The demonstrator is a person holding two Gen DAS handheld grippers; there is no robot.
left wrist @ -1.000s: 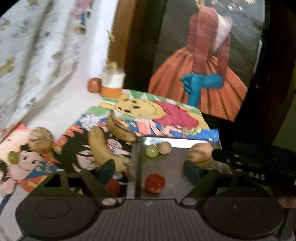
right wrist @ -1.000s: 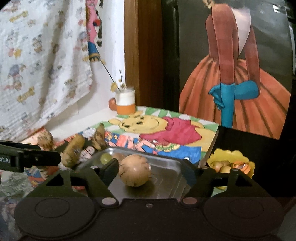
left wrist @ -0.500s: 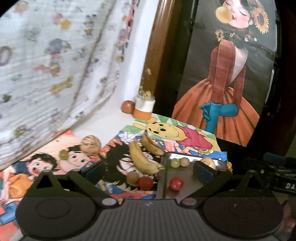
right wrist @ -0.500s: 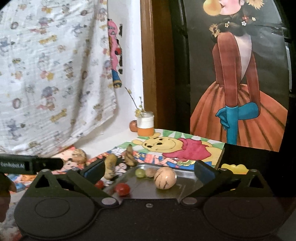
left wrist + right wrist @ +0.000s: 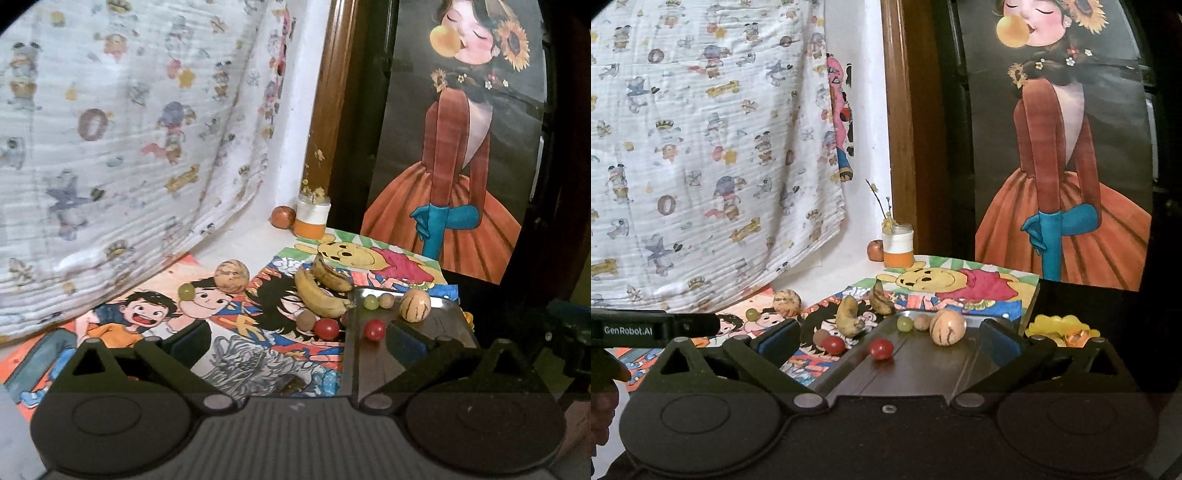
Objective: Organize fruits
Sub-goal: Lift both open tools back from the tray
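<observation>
1. The left gripper (image 5: 297, 338) is at the bottom of the left wrist view, its fingers spread wide with nothing between them.
2. The right gripper (image 5: 888, 338) is at the bottom of the right wrist view, also spread wide and holding nothing.
3. The metal tray (image 5: 923, 365) lies in the lower centre of the right wrist view. In it are a red cherry tomato (image 5: 881, 348), a green grape (image 5: 904, 324), a small brown fruit (image 5: 921, 321) and a striped tan melon (image 5: 947, 327).
4. Left of the tray, on the cartoon mats (image 5: 229, 325), lie two bananas (image 5: 317, 295), another red tomato (image 5: 326, 328), a brown ball (image 5: 306, 318), a second melon (image 5: 231, 276) and a grape (image 5: 186, 291).
5. In the centre background a jar (image 5: 898, 248) stands beside a reddish fruit (image 5: 875, 250).
</observation>
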